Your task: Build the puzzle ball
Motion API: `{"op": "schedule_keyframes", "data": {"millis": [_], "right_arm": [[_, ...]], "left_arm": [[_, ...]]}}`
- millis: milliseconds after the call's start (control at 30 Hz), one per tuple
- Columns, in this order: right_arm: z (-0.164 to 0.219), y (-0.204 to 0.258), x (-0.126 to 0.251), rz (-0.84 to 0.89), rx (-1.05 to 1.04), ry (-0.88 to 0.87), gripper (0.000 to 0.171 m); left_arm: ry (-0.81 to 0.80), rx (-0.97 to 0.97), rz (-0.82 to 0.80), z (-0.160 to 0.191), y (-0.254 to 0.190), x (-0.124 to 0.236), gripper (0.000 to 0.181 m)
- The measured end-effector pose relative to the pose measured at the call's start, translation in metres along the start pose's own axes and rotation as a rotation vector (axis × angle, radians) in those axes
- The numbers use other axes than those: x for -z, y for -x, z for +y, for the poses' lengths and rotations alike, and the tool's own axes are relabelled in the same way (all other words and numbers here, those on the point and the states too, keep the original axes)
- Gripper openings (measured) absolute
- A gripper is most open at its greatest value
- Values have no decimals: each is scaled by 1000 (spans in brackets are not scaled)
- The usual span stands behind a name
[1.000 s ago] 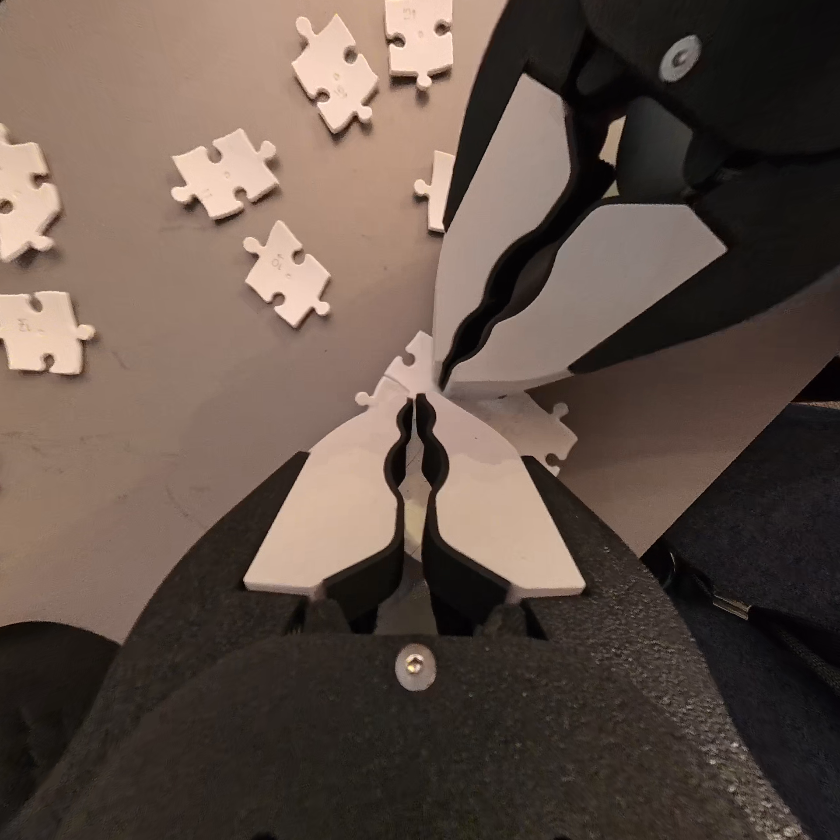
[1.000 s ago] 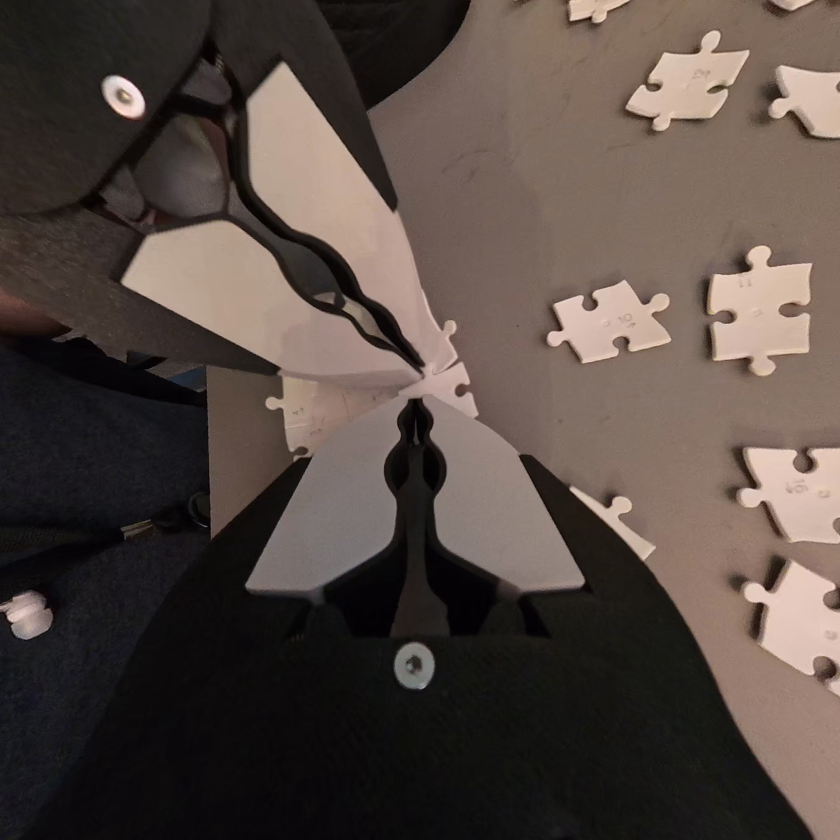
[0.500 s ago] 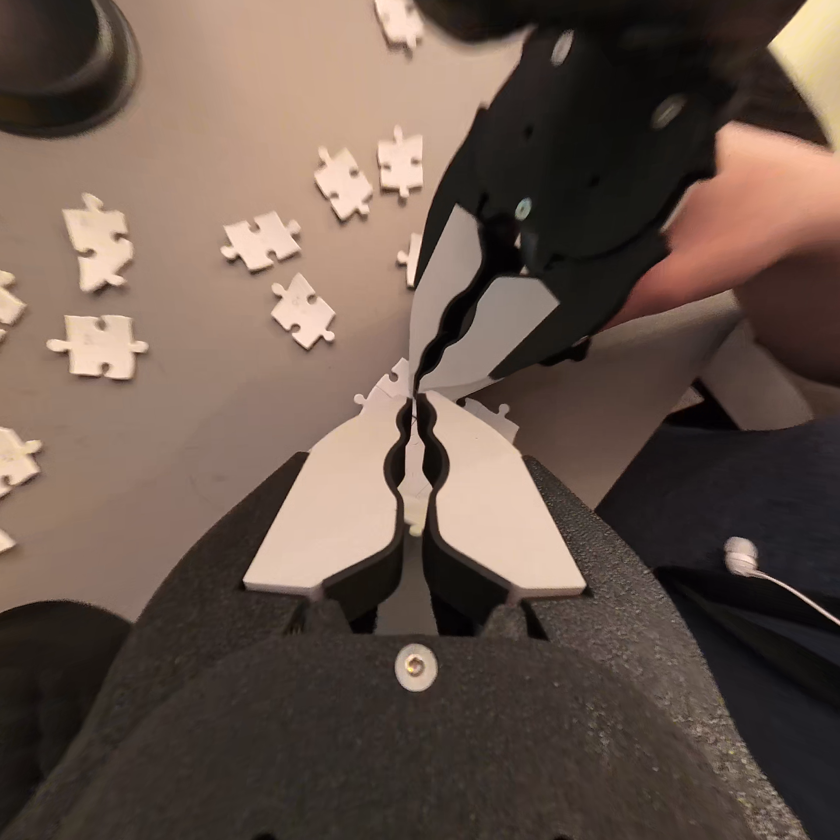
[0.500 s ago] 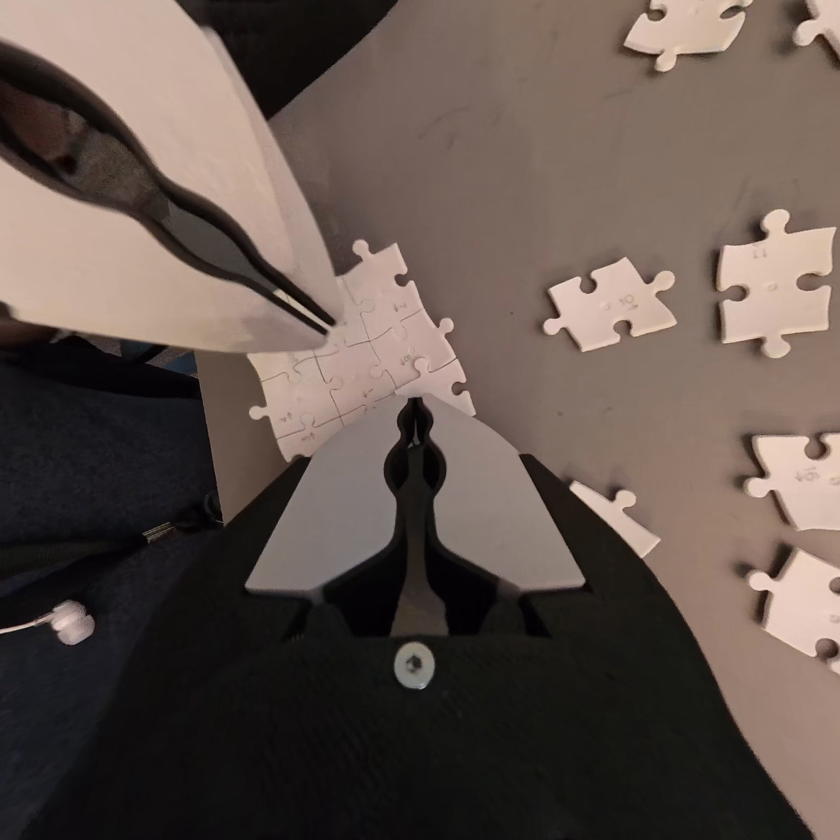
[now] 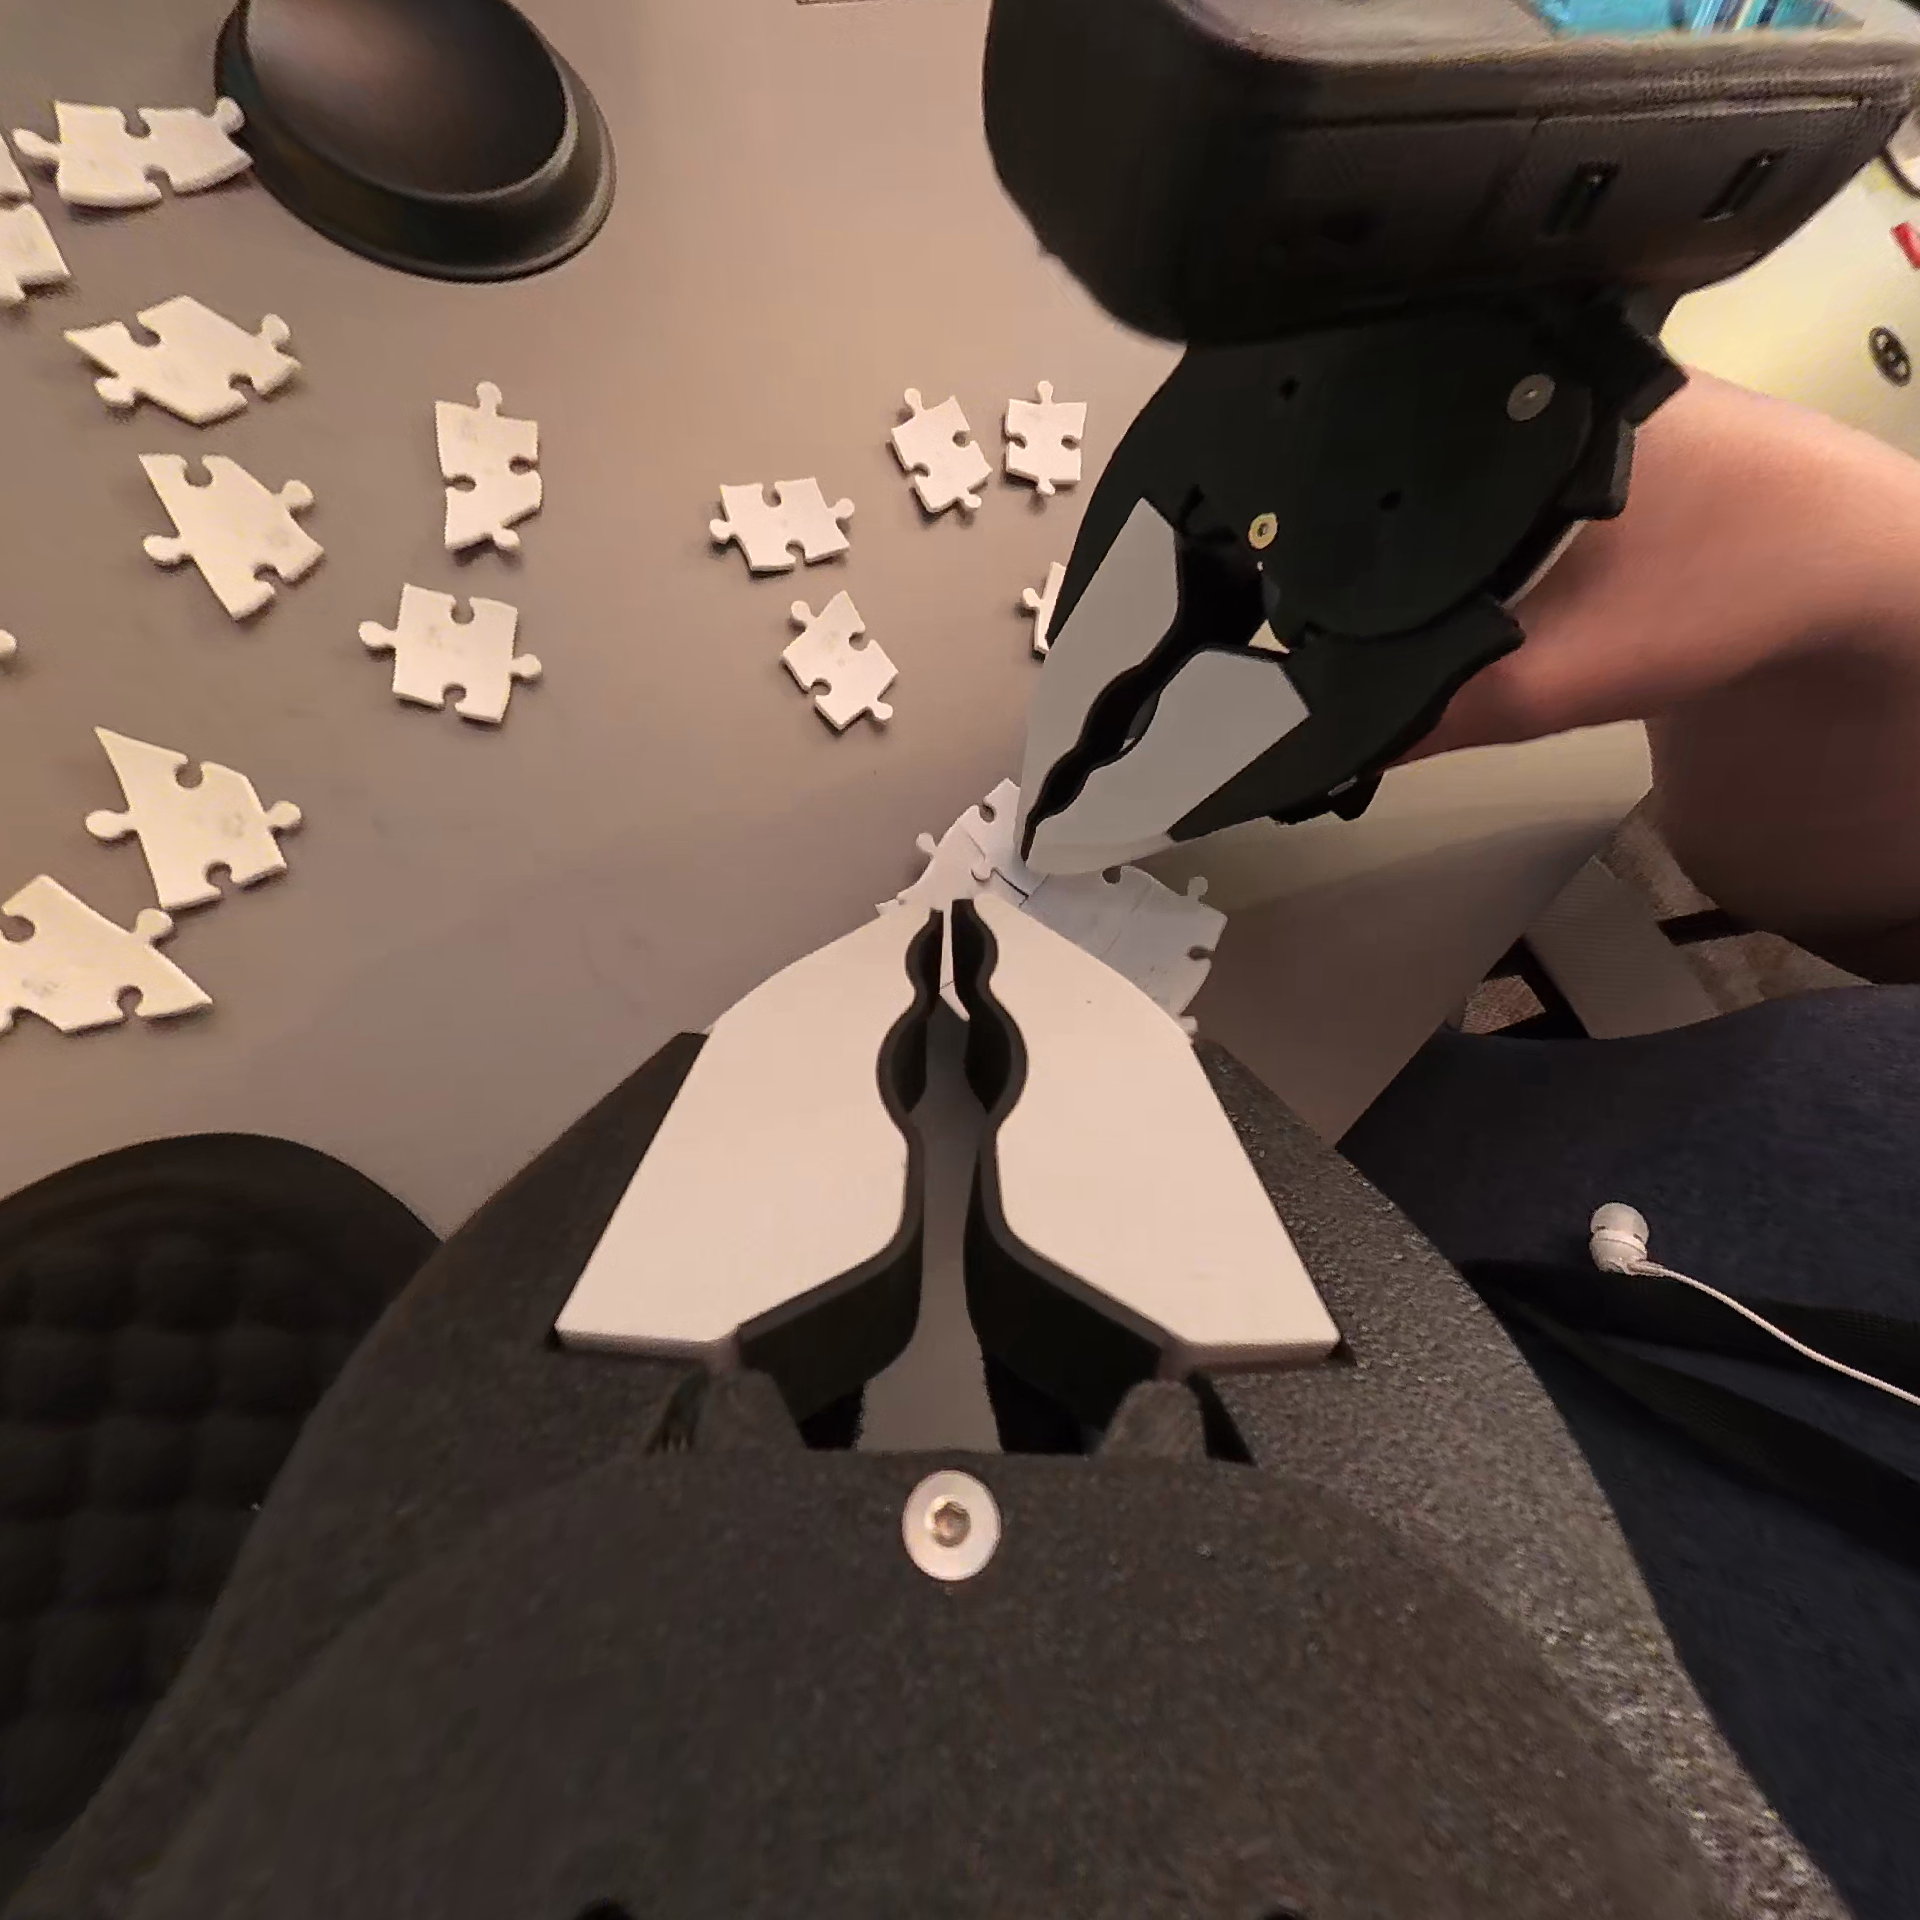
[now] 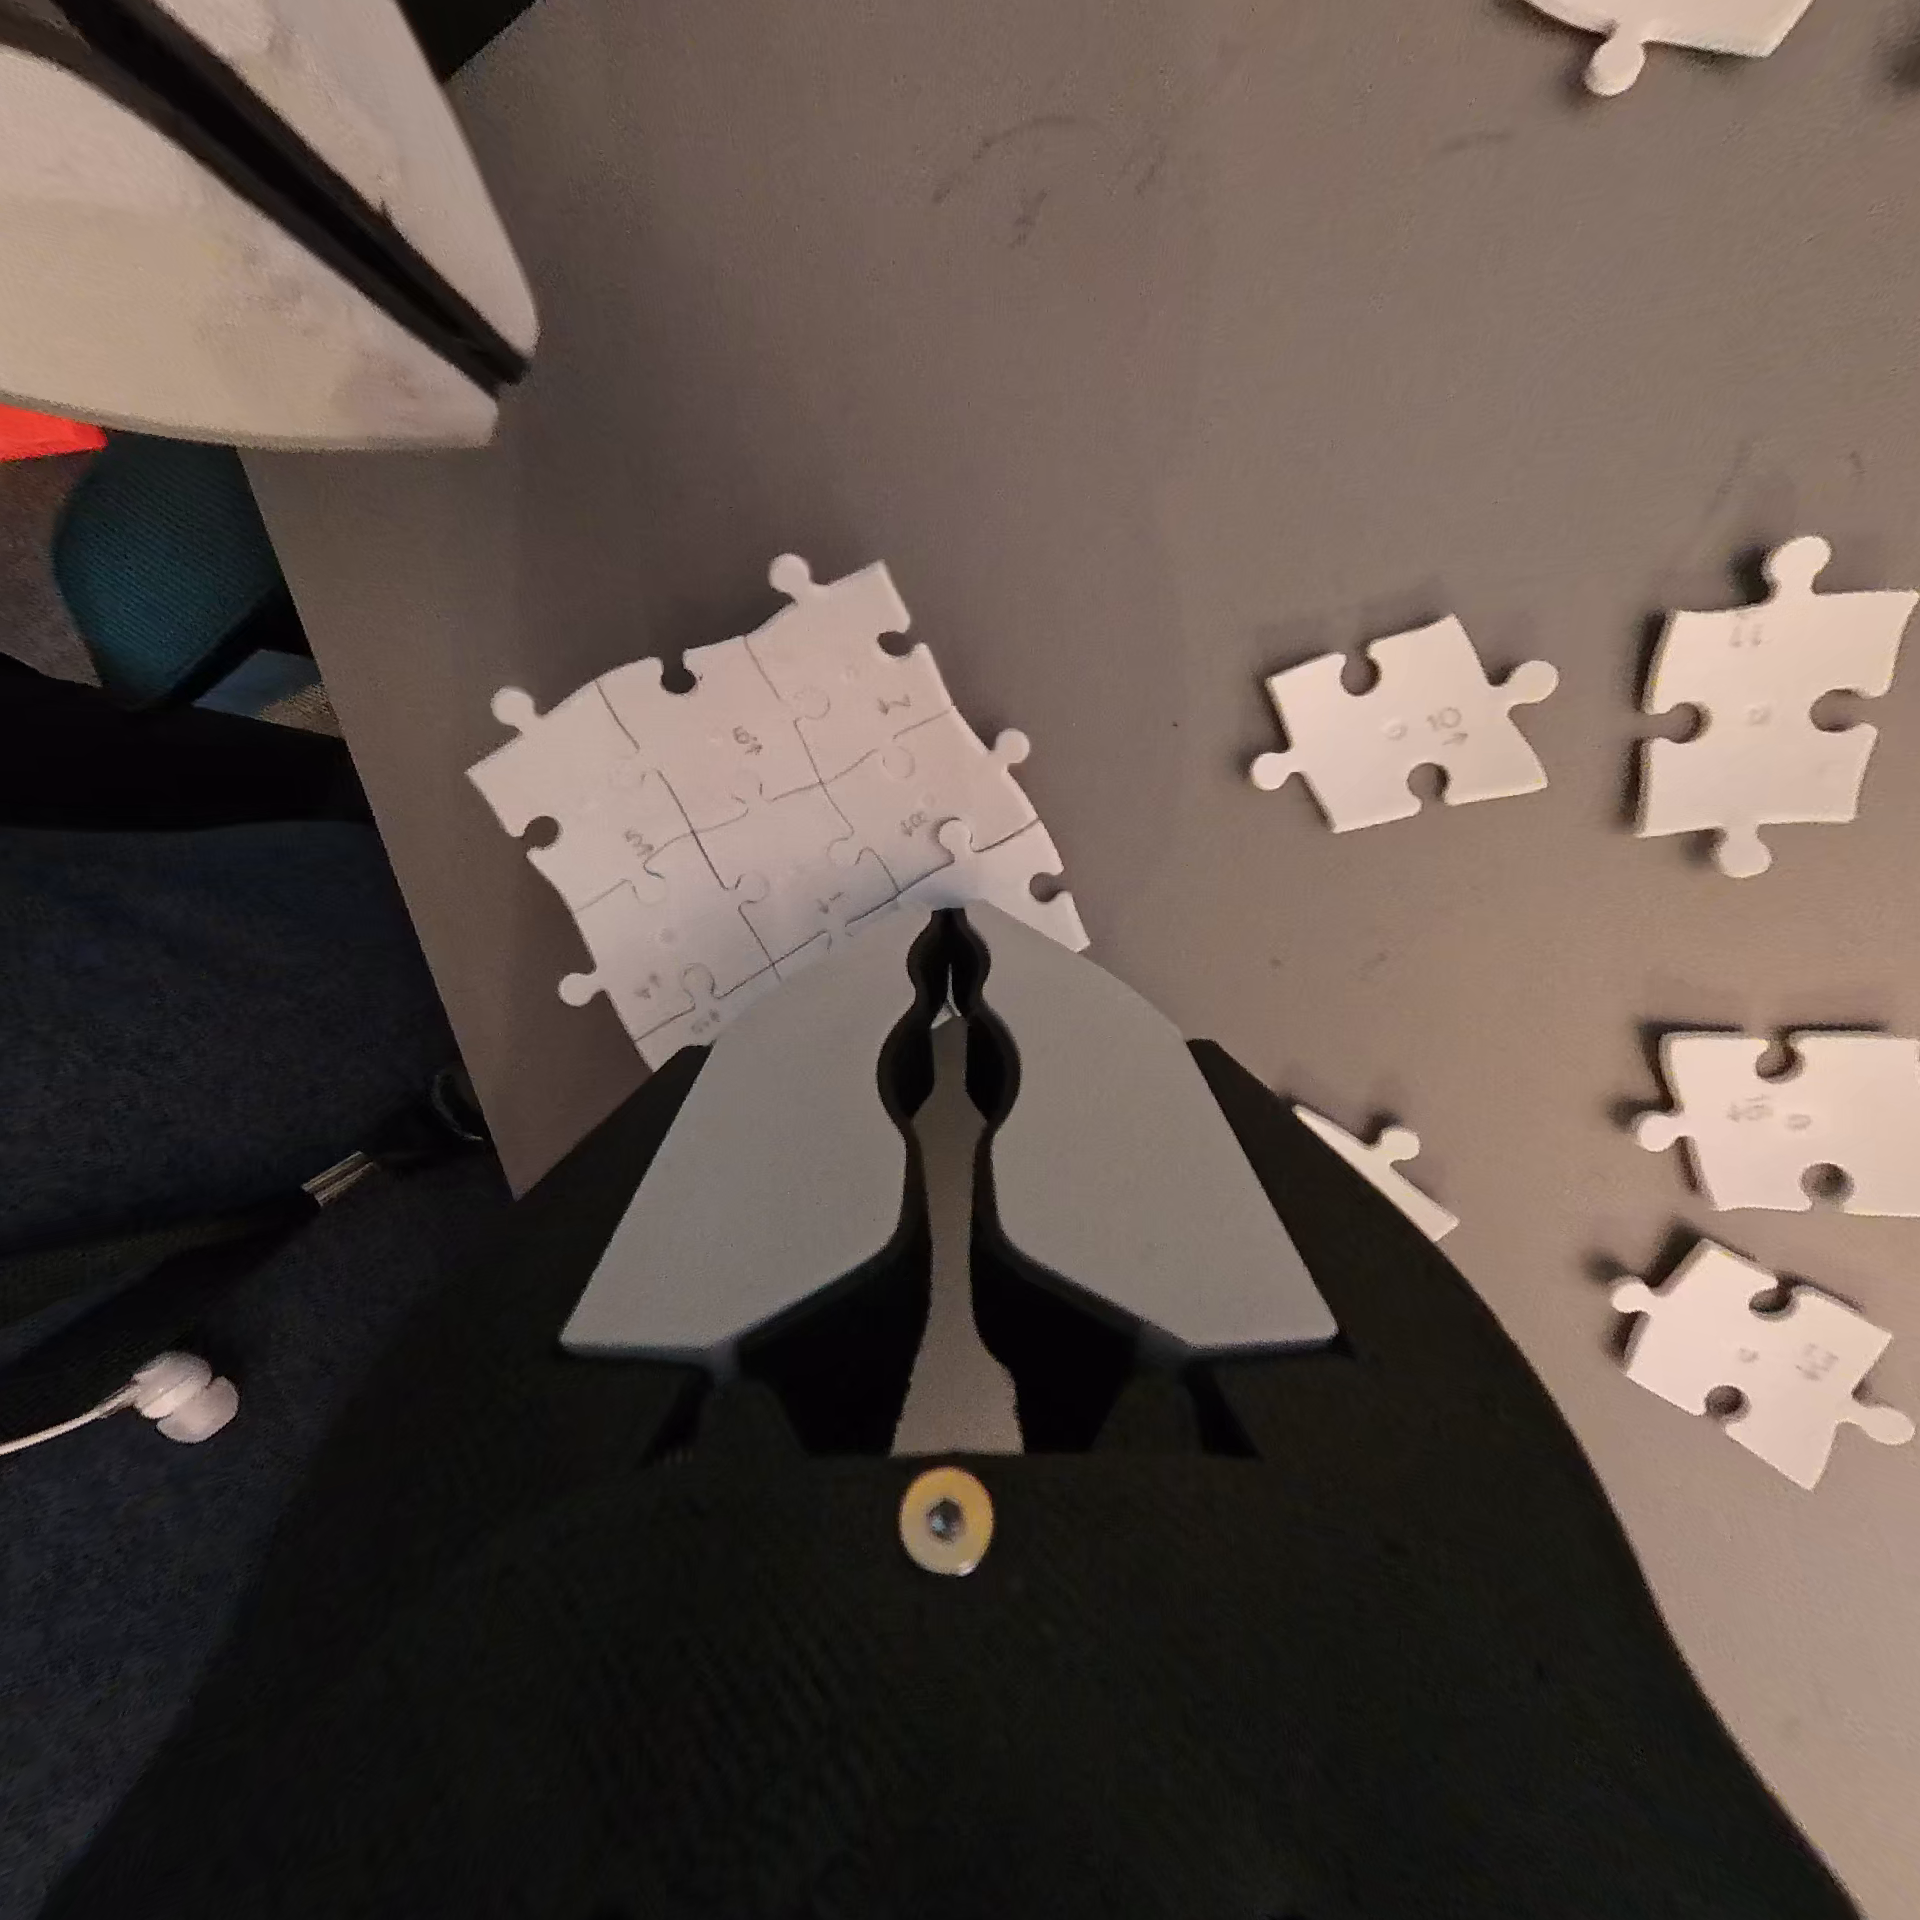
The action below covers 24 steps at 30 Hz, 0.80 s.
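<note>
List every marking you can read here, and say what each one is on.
Joined puzzle patch: small embossed marks on its pieces, legible but not copied here.
Loose puzzle pieces: the same kind of marks, some blurred.
Pieces in the left wrist view: too faint to read.

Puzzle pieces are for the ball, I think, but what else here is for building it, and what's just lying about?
For the job:
joined patch
loose pieces
left gripper
right gripper

Just lying about, as far as I can see:
white earbud
black round dish
</note>
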State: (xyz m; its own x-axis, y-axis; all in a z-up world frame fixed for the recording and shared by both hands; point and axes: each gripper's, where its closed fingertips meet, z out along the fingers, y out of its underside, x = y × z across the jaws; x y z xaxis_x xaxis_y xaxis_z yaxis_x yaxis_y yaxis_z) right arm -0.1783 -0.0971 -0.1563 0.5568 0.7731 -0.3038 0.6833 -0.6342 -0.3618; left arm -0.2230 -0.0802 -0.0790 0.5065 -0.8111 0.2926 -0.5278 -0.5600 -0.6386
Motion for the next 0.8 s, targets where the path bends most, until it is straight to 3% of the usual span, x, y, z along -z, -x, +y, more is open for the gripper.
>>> {"op": "schedule_keyframes", "data": {"millis": [800], "right_arm": [[-11, 8, -6, -50, 44, -17, 1]], "left_arm": [[4, 60, 38, 15, 9, 1, 2]]}}
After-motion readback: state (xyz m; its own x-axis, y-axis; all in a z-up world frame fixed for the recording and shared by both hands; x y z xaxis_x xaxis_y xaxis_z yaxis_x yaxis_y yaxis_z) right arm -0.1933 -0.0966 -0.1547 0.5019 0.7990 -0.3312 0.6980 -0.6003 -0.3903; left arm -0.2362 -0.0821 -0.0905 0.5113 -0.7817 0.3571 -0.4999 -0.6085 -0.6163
